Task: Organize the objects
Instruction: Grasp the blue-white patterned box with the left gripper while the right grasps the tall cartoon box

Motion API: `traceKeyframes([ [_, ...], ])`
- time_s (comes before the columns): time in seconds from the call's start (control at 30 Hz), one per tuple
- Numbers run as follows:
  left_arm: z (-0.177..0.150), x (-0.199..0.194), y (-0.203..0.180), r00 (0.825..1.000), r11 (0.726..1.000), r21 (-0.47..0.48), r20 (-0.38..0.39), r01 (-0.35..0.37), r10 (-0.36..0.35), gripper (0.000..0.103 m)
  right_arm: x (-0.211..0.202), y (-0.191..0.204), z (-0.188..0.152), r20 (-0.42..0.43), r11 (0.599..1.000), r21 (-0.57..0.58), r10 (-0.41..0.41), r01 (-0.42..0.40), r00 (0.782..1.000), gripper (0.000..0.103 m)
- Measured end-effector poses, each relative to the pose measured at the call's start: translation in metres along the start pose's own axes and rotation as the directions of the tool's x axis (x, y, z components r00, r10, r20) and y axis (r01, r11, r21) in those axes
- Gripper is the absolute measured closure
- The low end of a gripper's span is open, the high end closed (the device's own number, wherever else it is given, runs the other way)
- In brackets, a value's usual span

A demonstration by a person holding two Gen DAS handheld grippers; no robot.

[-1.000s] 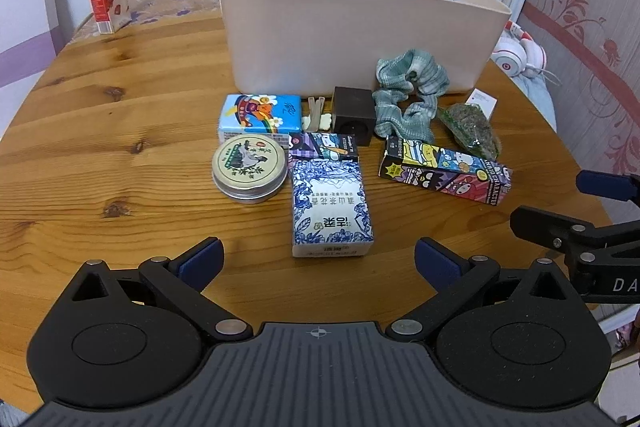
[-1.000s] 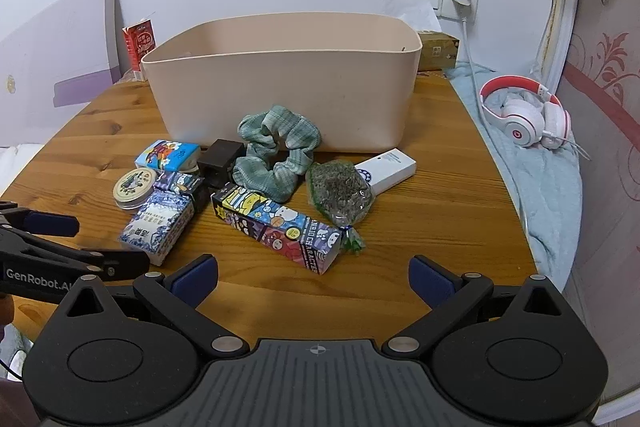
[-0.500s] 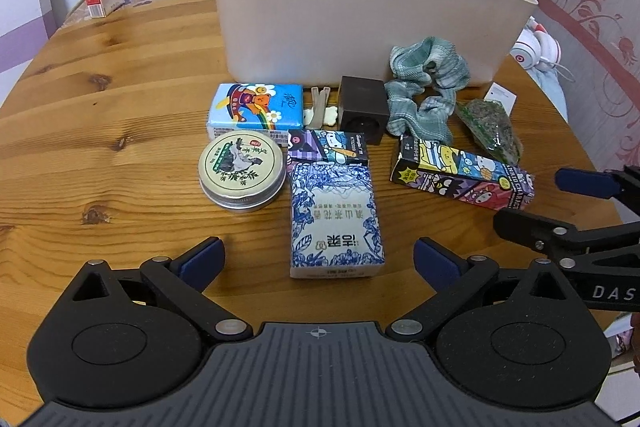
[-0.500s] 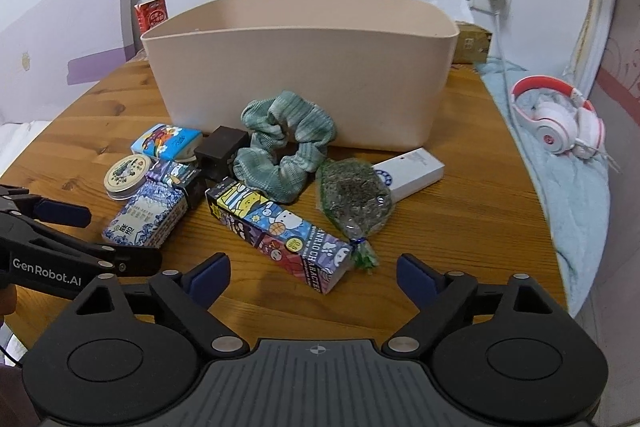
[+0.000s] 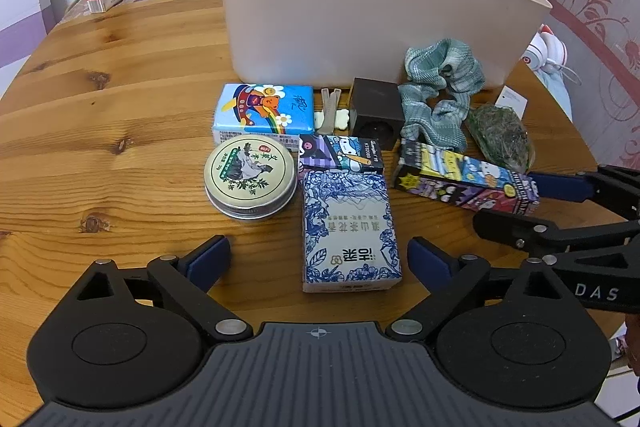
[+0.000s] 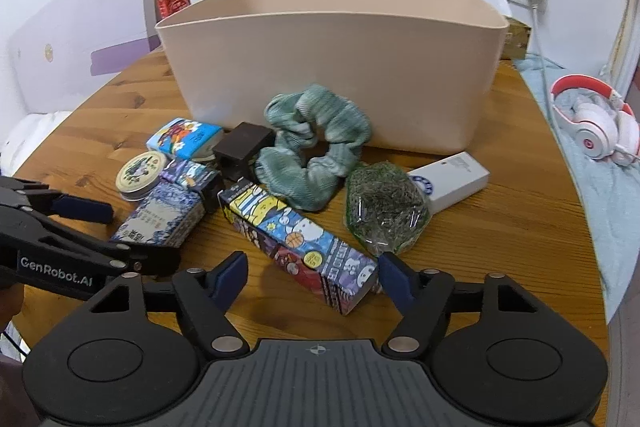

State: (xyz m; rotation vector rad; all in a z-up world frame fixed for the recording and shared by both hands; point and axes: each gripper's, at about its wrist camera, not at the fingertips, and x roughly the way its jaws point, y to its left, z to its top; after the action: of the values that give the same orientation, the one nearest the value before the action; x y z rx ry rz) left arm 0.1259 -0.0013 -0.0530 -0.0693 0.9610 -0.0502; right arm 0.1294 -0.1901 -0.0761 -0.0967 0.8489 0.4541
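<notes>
Presently both tools stand spread and empty, low over the desk. The left tool straddles the near end of the blue-and-white floral box, which lies flat with its far end touching the small cartoon box and its left edge just beside the round tin. The right tool straddles the near end of the long cartoon carton, which lies at an angle, its far end near the green scrunchie and the bag of dried herbs just to its right. The beige bin stands behind the whole cluster, open-topped; its inside is not visible. Risks, as judged: (1) crowding — closing the left tool on the floral box may shove the tin or drag the small cartoon box along, since these touch or nearly touch. (2) Both boxes would be held at one end only, so each may pivot or sag on lifting, and slip if the card is glossy. (3) Thin card may crush under a hard squeeze. (4) The two tools sit close side by side; simultaneous lifts toward the bin could clash. (5) The bin wall is tall, so a low carry may strike its rim.
</notes>
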Motion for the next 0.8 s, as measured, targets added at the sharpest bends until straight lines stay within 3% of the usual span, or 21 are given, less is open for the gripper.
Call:
traceKeyframes([
  [0.23, -0.006, -0.007, 0.0, 1.0, 0.999, 0.042, 0.011, -0.003, 0.002, 0.026, -0.008, 0.017, -0.005, -0.026, 0.999, -0.043, 0.031, -0.032, 0.999, 0.041],
  [0.37, -0.01, -0.011, 0.005, 1.0, 0.999, 0.047, 0.013, 0.004, -0.005, 0.028, -0.014, 0.027, -0.009, -0.034, 0.997, -0.061, 0.048, -0.05, 0.998, 0.041],
  [0.57, -0.009, -0.011, 0.011, 1.0, 0.999, 0.036, 0.019, 0.021, -0.021, 0.028, -0.008, 0.025, -0.005, -0.033, 0.999, -0.051, 0.004, -0.005, 0.999, 0.037],
  [0.67, -0.007, -0.009, 0.011, 0.999, 0.998, 0.053, 0.031, 0.029, -0.03, 0.028, -0.001, 0.02, 0.002, -0.034, 0.999, -0.046, 0.0, -0.002, 0.999, 0.026],
  [0.8, -0.004, -0.005, 0.009, 0.999, 0.997, 0.078, 0.042, 0.026, -0.029, 0.028, 0.014, 0.018, 0.009, -0.046, 0.998, -0.058, -0.004, 0.001, 0.999, 0.029],
])
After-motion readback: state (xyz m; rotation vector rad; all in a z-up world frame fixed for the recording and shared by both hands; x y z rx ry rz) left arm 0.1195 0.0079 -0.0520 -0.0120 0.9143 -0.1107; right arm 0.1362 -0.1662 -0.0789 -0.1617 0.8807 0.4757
